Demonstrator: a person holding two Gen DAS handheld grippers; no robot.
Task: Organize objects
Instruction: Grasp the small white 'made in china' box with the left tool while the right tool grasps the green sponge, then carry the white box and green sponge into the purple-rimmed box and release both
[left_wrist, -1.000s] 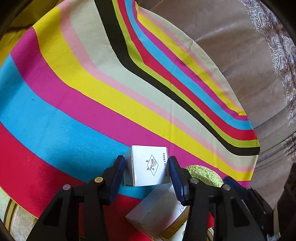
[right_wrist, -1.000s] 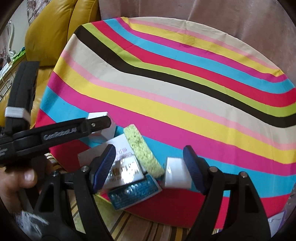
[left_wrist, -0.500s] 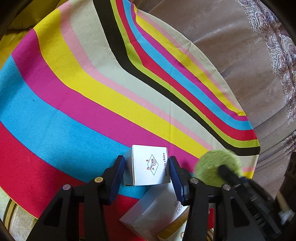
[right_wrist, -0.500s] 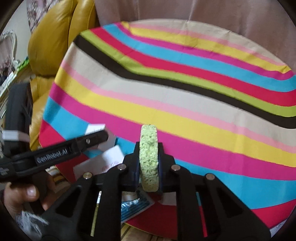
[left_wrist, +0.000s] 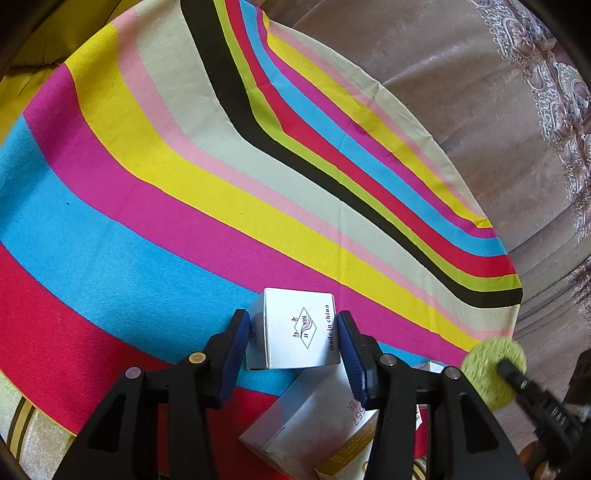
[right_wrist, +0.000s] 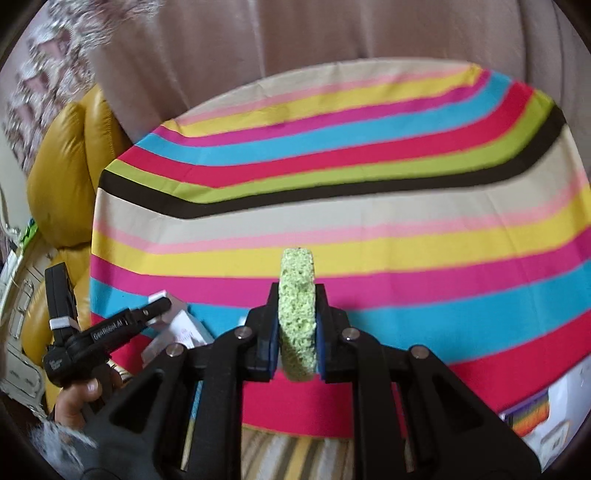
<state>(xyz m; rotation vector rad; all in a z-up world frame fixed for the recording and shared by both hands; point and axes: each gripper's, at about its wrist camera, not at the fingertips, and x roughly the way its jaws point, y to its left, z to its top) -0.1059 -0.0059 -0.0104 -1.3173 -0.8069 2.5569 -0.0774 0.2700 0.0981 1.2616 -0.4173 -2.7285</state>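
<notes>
My left gripper (left_wrist: 293, 341) is shut on a small white box (left_wrist: 295, 328) printed "made in china", held just above the striped tablecloth (left_wrist: 184, 184). My right gripper (right_wrist: 297, 317) is shut on a green sponge (right_wrist: 297, 306) held on edge, lifted above the cloth. The sponge also shows at the lower right of the left wrist view (left_wrist: 491, 369). The left gripper shows at the left of the right wrist view (right_wrist: 110, 328), with the white box (right_wrist: 166, 299) partly hidden behind it.
A larger white and yellow box (left_wrist: 321, 424) lies below the left gripper at the table's near edge. A yellow leather chair (right_wrist: 66, 177) stands left of the round table. Beige curtains (right_wrist: 332, 37) hang behind. Papers (right_wrist: 546, 410) lie at the lower right.
My right gripper closed on the green sponge, lifted it off the cloth and carried it to the right. My left gripper stayed shut on the white box, barely moving.
</notes>
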